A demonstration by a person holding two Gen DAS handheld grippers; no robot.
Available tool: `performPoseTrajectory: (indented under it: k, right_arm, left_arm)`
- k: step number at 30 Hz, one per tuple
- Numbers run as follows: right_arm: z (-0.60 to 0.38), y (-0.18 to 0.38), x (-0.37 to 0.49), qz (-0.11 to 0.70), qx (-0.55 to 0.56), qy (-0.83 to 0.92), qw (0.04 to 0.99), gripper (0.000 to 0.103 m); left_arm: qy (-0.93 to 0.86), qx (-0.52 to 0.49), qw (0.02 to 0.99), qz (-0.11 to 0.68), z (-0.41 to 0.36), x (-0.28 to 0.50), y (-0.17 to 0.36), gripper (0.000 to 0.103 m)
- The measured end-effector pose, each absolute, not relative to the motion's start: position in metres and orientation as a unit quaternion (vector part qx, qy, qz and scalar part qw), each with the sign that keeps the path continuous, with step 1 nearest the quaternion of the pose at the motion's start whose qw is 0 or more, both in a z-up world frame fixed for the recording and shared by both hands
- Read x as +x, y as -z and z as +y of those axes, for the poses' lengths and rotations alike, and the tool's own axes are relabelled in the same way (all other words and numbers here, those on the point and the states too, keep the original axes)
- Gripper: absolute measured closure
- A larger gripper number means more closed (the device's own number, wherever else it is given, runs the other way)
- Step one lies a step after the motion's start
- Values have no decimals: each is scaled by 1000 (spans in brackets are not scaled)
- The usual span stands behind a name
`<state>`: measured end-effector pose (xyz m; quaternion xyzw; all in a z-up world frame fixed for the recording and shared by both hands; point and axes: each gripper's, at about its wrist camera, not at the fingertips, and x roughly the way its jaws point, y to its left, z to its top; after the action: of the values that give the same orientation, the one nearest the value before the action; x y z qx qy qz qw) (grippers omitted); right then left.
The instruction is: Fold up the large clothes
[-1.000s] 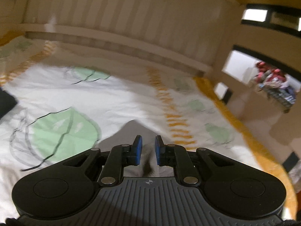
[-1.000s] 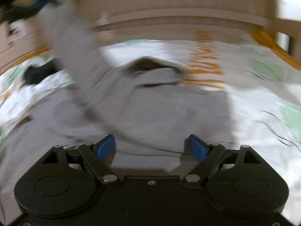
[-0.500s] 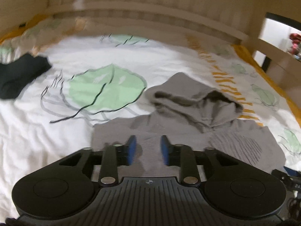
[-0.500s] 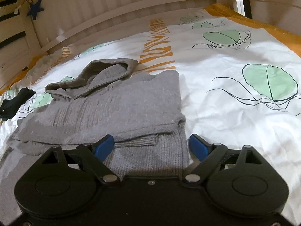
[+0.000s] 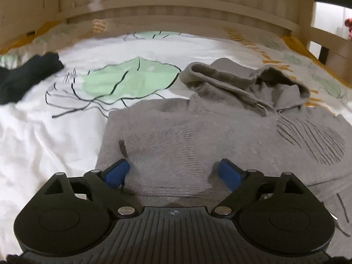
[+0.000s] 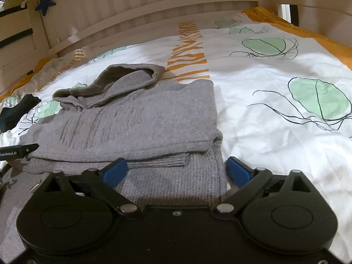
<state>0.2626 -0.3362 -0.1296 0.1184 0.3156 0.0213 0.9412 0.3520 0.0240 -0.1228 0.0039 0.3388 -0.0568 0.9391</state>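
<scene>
Left gripper (image 5: 173,170) opening, nothing pinched — grey hoodie (image 5: 220,136) lies beneath. Right gripper (image 6: 176,171) also spreading, straddling its near edge. Hoodie partly folded on white duvet (image 6: 275,132), hood toward headboard (image 6: 132,8).

Hoodie (image 6: 140,118): we see grey knit, ribbed and matt.
Duvet cover (image 6: 264,145): we see smooth printed cotton-like cloth, softly creased.
Headboard (image 6: 136,6): we see pale painted wood, satin.
Gripper bodies: we see matt black plastic, blue pads (image 5: 116,172), shiny metal pins.
</scene>
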Motion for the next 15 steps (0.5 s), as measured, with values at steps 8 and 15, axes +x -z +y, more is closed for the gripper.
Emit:
performPoseTrajectory:
  k: [8, 15]
  right_arm:
    - [-322, 132, 271, 342, 73, -16, 937, 0]
    - [-319, 132, 273, 348, 57, -13, 936, 0]
  left_arm:
    - [53, 10, 941, 333, 16, 352, 126, 8]
    - [46, 22, 943, 329, 12, 351, 126, 6]
